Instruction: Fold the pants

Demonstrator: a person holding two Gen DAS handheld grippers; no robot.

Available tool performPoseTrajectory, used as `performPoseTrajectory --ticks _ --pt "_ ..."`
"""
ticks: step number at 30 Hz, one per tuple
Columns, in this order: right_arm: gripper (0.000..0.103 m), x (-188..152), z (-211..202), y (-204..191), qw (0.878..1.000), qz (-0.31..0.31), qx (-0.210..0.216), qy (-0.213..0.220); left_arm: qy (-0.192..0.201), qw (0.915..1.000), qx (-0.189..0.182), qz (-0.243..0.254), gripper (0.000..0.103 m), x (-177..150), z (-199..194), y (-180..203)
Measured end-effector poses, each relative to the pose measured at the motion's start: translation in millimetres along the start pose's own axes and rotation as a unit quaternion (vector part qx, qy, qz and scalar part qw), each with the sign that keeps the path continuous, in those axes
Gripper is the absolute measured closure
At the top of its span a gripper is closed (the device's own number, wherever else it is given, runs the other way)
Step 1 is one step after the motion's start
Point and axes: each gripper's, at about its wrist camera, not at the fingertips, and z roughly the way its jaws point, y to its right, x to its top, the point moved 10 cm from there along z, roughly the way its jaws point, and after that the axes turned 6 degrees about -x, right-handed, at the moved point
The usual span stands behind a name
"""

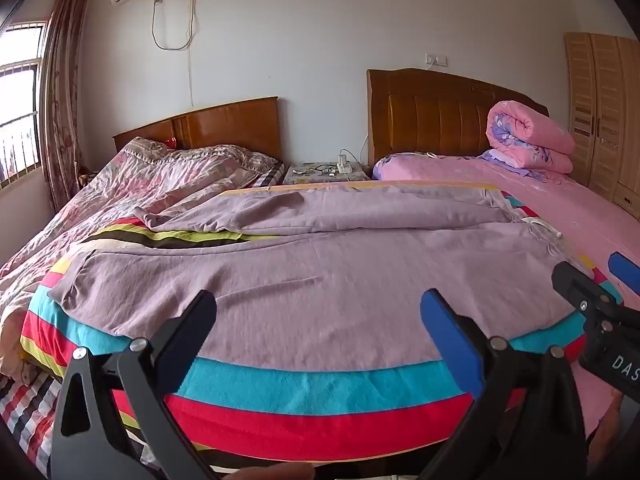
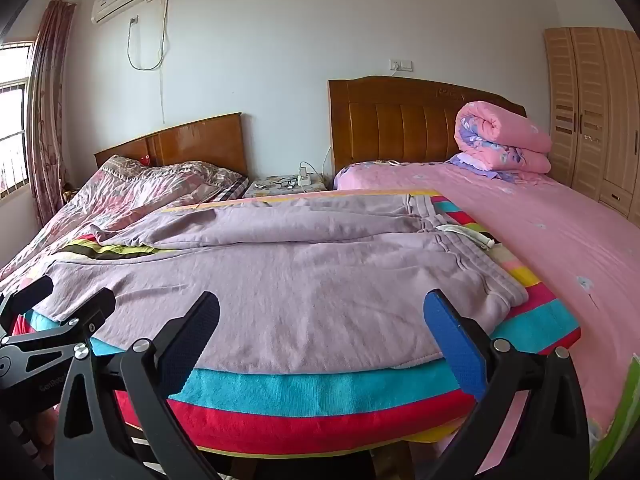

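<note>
Mauve pants [image 1: 312, 264] lie spread flat on a striped blanket [image 1: 304, 396], legs running to the left and the waistband with a white drawstring [image 2: 468, 234] at the right. They also show in the right wrist view [image 2: 304, 280]. My left gripper [image 1: 320, 312] is open and empty, just short of the near leg's front edge. My right gripper [image 2: 324, 312] is open and empty, near the waist end. The right gripper also shows at the right of the left wrist view [image 1: 592, 280]; the left one shows at the left of the right wrist view [image 2: 60, 300].
A bed with a floral quilt [image 1: 152, 176] lies at the left, a pink bed [image 1: 580, 216] with a rolled pink duvet [image 1: 528, 140] at the right. A nightstand [image 1: 324, 172] stands between the headboards. A wardrobe [image 2: 592, 112] stands at the far right, a window [image 1: 16, 100] at the left.
</note>
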Motion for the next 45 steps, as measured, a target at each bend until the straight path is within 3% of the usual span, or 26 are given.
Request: performPoseTrajectory --ticks 45 --pt "0.004 -12 3 -8 1.000 0.004 0.016 -0.017 -0.007 0.9999 -0.005 -0.011 0.001 -4 1 -2"
